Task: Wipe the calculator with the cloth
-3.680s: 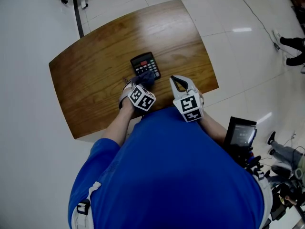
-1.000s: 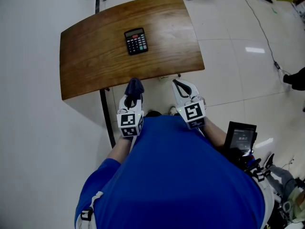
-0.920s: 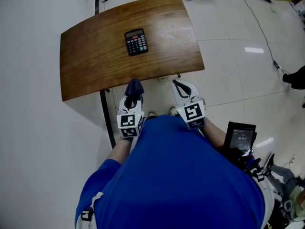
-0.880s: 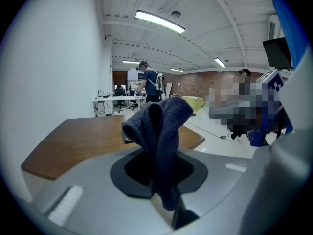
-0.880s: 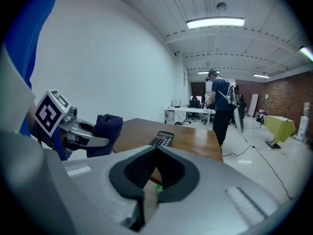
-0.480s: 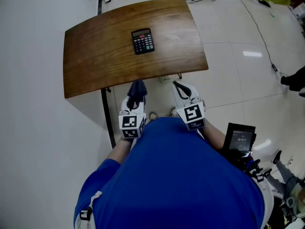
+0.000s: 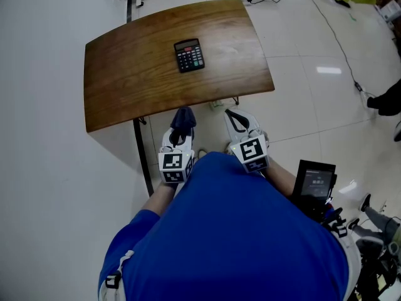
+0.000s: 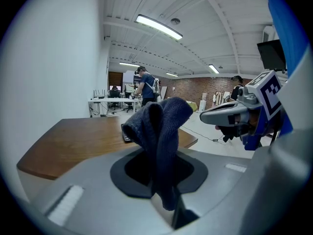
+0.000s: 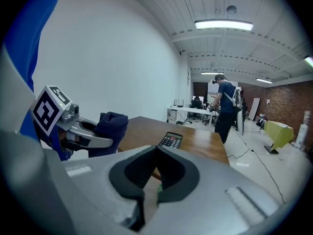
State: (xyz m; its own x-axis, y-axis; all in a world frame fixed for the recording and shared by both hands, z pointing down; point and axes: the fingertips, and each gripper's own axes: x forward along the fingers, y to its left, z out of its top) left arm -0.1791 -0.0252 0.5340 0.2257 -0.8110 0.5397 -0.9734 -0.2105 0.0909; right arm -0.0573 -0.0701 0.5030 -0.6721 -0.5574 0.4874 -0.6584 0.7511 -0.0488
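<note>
The black calculator (image 7: 189,55) lies flat near the middle of the brown wooden table (image 7: 125,74). My left gripper (image 7: 182,119) is shut on a dark blue cloth (image 7: 182,117), which bunches up above its jaws (image 8: 159,124). It hangs over the floor, just short of the table's near edge. Beside it, my right gripper (image 7: 230,114) is shut with nothing in it. In the right gripper view the calculator (image 9: 171,140) sits ahead on the table, with the cloth (image 9: 111,124) to the left. The cloth hides most of the calculator in the left gripper view.
A dark table leg (image 7: 140,155) drops below the near edge, close to my left gripper. A dark screen device (image 7: 316,179) hangs at the person's right side. Cables (image 7: 335,24) run over the tiled floor. People stand by distant desks (image 9: 225,106).
3.7 s ago both grippers were over the table, the cloth at the calculator. They now hang back off the near edge. Over the last second they barely moved.
</note>
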